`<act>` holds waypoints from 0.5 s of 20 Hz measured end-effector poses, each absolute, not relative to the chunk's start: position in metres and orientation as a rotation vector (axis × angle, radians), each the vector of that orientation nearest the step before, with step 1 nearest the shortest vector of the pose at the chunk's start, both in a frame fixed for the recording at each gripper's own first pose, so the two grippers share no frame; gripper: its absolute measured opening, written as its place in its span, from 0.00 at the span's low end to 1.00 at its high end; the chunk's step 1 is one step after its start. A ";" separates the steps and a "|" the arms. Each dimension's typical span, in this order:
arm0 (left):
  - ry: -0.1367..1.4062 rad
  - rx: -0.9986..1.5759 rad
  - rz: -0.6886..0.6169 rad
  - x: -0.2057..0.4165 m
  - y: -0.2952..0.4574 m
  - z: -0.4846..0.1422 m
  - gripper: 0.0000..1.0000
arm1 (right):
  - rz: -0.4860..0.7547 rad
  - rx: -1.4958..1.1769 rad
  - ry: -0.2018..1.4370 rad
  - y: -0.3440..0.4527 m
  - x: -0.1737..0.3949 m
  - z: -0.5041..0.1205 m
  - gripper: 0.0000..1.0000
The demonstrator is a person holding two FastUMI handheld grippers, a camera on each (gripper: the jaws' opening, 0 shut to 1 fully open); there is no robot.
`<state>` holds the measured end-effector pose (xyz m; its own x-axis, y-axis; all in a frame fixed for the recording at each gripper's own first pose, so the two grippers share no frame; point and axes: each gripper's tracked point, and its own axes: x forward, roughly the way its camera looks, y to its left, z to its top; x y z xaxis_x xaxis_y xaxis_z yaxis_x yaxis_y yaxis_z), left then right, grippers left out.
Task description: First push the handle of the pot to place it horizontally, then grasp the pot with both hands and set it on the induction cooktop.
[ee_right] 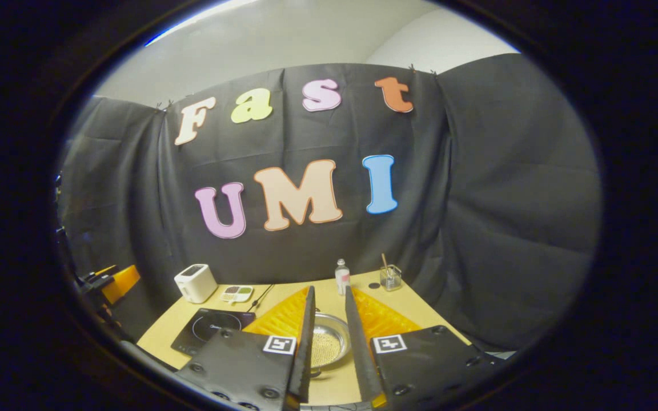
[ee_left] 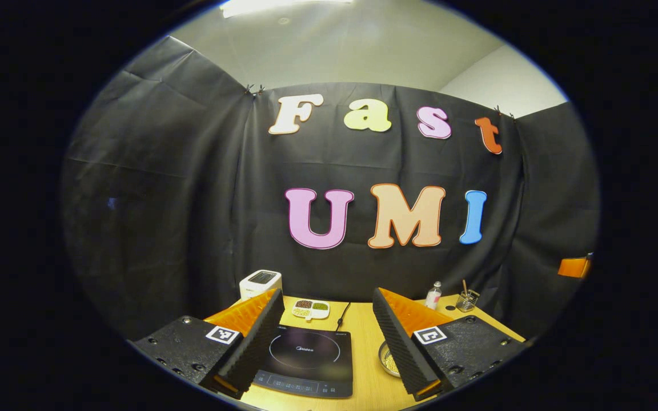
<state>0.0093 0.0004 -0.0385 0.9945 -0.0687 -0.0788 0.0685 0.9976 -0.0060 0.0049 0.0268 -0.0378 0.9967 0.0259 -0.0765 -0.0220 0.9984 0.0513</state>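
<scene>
- Right gripper point(ee_right: 329, 319): fingers narrowly parted, empty, framing the round silver pot point(ee_right: 329, 341) low in frame.
- Left gripper point(ee_left: 326, 328): fingers wide apart, empty, above the black induction cooktop point(ee_left: 306, 361).

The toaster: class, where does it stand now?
The white toaster stands at the table's far left corner in the right gripper view, behind the cooktop, beside a small dish.

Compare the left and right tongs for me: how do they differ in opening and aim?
The left tongs stand wide open; the right tongs leave a far narrower gap. The left tongs frame the black induction cooktop; the right tongs frame the metal pot. Both hover above the wooden table, gripping nothing.
</scene>
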 end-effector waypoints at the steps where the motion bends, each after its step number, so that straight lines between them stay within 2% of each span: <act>1: 0.079 0.002 -0.067 0.010 0.001 -0.038 0.92 | 0.009 0.070 0.071 0.023 0.005 -0.037 0.22; 3: 0.077 0.011 -0.062 0.010 0.002 -0.036 0.95 | 0.039 0.092 0.087 0.030 0.010 -0.042 0.12; 4: 0.078 0.014 -0.061 0.010 0.002 -0.037 0.95 | 0.039 0.091 0.089 0.032 0.013 -0.043 0.10; 5: 0.081 0.016 -0.062 0.011 0.001 -0.038 0.92 | 0.039 0.081 0.089 0.031 0.013 -0.044 0.00; 7: 0.086 0.017 -0.061 0.011 0.000 -0.039 0.92 | 0.024 0.049 0.097 0.029 0.018 -0.051 0.00; 8: 0.090 0.017 -0.062 0.011 0.001 -0.041 0.92 | 0.001 0.058 0.105 0.026 0.001 -0.042 0.00; 10: 0.095 0.022 -0.061 0.012 0.001 -0.043 0.92 | 0.027 0.094 0.153 0.027 0.022 -0.068 0.02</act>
